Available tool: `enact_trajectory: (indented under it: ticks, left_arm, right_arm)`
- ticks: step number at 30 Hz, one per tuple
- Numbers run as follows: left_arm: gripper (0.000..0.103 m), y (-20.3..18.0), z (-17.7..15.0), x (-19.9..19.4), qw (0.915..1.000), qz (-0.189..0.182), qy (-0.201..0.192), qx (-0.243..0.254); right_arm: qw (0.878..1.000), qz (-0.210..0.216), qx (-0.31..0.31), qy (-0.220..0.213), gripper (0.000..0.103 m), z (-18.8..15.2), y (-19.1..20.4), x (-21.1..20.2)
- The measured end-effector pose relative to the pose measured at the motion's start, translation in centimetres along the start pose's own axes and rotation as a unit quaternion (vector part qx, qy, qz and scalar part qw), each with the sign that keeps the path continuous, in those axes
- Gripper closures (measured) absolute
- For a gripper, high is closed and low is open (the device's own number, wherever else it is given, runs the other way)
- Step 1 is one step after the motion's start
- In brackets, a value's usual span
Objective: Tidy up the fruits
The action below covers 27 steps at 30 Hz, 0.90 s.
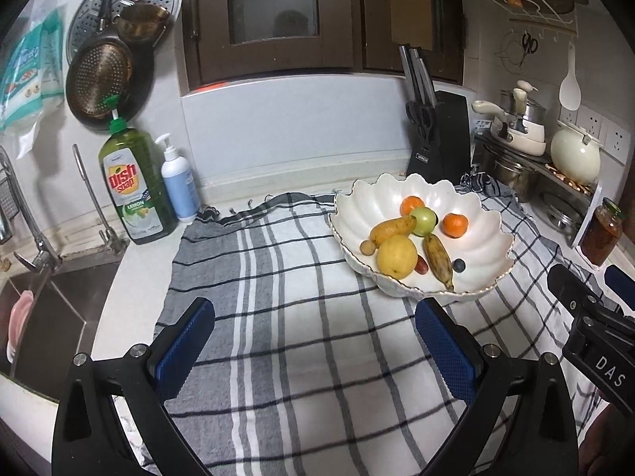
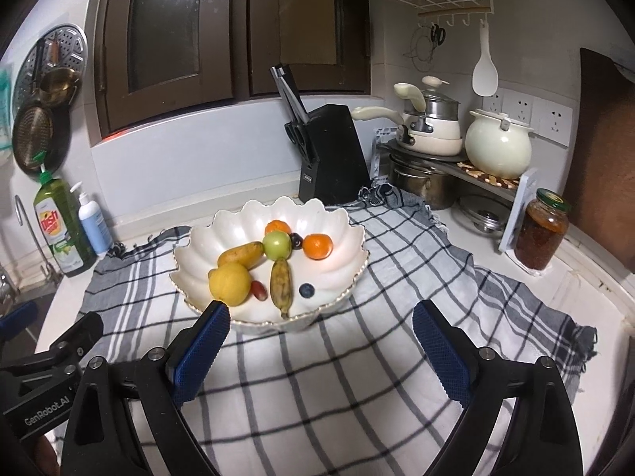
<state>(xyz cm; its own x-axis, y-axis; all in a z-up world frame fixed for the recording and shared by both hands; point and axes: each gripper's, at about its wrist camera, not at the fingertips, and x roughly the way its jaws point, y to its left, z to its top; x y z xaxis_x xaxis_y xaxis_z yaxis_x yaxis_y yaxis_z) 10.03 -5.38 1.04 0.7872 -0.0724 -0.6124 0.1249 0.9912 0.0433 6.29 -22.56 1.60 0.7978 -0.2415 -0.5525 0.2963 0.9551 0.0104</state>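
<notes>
A white scalloped bowl (image 1: 472, 202) (image 2: 333, 218) stands on a checked cloth (image 1: 301, 341) (image 2: 317, 388). In it lie a lemon (image 1: 397, 257) (image 2: 230, 283), two small bananas (image 1: 393, 230) (image 1: 438, 261) (image 2: 242, 254) (image 2: 281, 283), a green apple (image 1: 424, 220) (image 2: 277, 244), two tangerines (image 1: 455, 225) (image 1: 412, 204) (image 2: 317, 246), a blueberry (image 1: 459, 265) (image 2: 306, 290) and a red grape (image 2: 258, 290). My left gripper (image 1: 315, 309) hovers open over the cloth, left of the bowl. My right gripper (image 2: 321, 315) is open just before the bowl's near rim, holding nothing.
A dish soap bottle (image 1: 133, 182) and pump bottle (image 1: 180, 182) stand by the sink (image 1: 47, 309) at the left. A knife block (image 1: 440, 135) (image 2: 333, 150) stands behind the bowl. Pots (image 2: 432, 135), a white jar (image 2: 498, 142) and a glass jar (image 2: 541, 230) crowd the right.
</notes>
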Motion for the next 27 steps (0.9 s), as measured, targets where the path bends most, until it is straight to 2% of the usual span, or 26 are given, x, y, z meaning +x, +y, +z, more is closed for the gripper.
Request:
enact_trajectory:
  ticks: [27]
  left_arm:
    - [0.0,0.6,-2.6,-4.4,0.9997,0.005,-0.022,-0.003]
  right_arm:
    - [1.0,0.007,-0.004,-0.006,0.009,-3.3,-0.1,-3.8]
